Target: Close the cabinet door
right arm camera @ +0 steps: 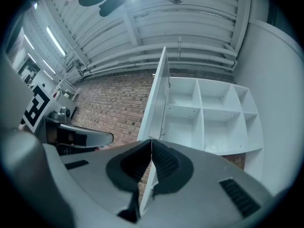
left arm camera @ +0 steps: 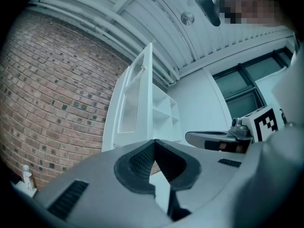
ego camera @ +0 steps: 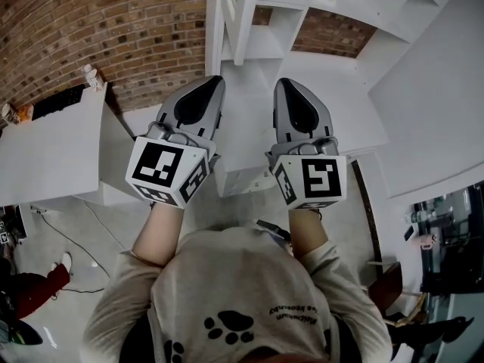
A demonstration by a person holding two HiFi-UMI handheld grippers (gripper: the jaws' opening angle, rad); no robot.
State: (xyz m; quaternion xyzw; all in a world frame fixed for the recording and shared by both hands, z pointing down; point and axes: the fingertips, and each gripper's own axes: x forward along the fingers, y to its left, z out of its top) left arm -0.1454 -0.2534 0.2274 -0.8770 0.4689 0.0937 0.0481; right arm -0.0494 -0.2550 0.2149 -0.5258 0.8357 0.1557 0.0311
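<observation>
A white cabinet (ego camera: 318, 13) with open shelf compartments (right arm camera: 213, 118) stands against the brick wall, and its door (ego camera: 246, 10) hangs open toward me. From the right gripper view the door (right arm camera: 159, 99) is seen almost edge-on; in the left gripper view its slatted panel (left arm camera: 135, 103) faces me. Both grippers are held side by side, pointing at the cabinet and short of the door. My left gripper (ego camera: 212, 83) is shut with nothing in it, tips meeting (left arm camera: 154, 140). My right gripper (ego camera: 284, 83) is also shut and empty (right arm camera: 151, 140).
A brick wall (ego camera: 113, 29) runs behind the cabinet. A white table (ego camera: 53, 150) with small bottles (ego camera: 92, 77) stands at the left. A large white panel (ego camera: 431, 104) lies at the right. Cables (ego camera: 76, 248) trail on the floor.
</observation>
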